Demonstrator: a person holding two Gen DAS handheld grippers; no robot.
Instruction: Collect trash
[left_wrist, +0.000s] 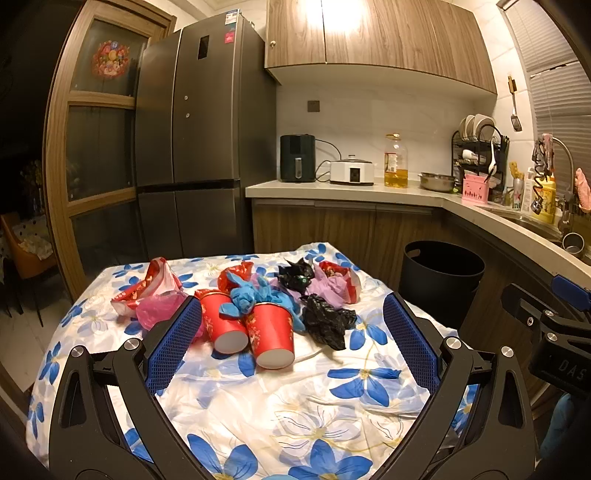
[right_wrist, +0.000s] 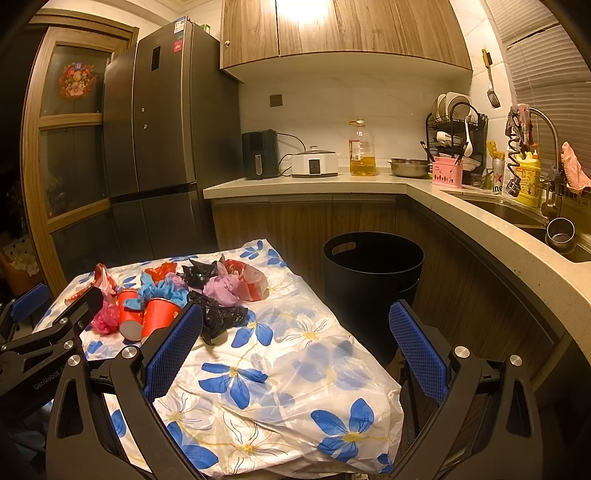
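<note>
A heap of trash lies on the flower-print table (left_wrist: 280, 410) (right_wrist: 295, 373): two red paper cups (left_wrist: 271, 334) (right_wrist: 159, 317) on their sides, crumpled black bags (left_wrist: 327, 321) (right_wrist: 219, 317), blue gloves (left_wrist: 245, 297), a purple bag (left_wrist: 330, 288) (right_wrist: 223, 290) and red-and-pink wrappers (left_wrist: 147, 291). A black bin (left_wrist: 441, 275) (right_wrist: 371, 280) stands on the floor right of the table. My left gripper (left_wrist: 291, 328) is open, short of the cups, with nothing between its pads. My right gripper (right_wrist: 295, 339) is open over the table's right half, beside the black bag.
A kitchen counter (left_wrist: 369, 190) (right_wrist: 480, 214) runs behind and along the right, bearing an air fryer, cooker, oil bottle, dish rack and sink. A tall fridge (left_wrist: 199, 147) stands at the back left. The other gripper shows at the right edge (left_wrist: 554, 332) and left edge (right_wrist: 55, 332).
</note>
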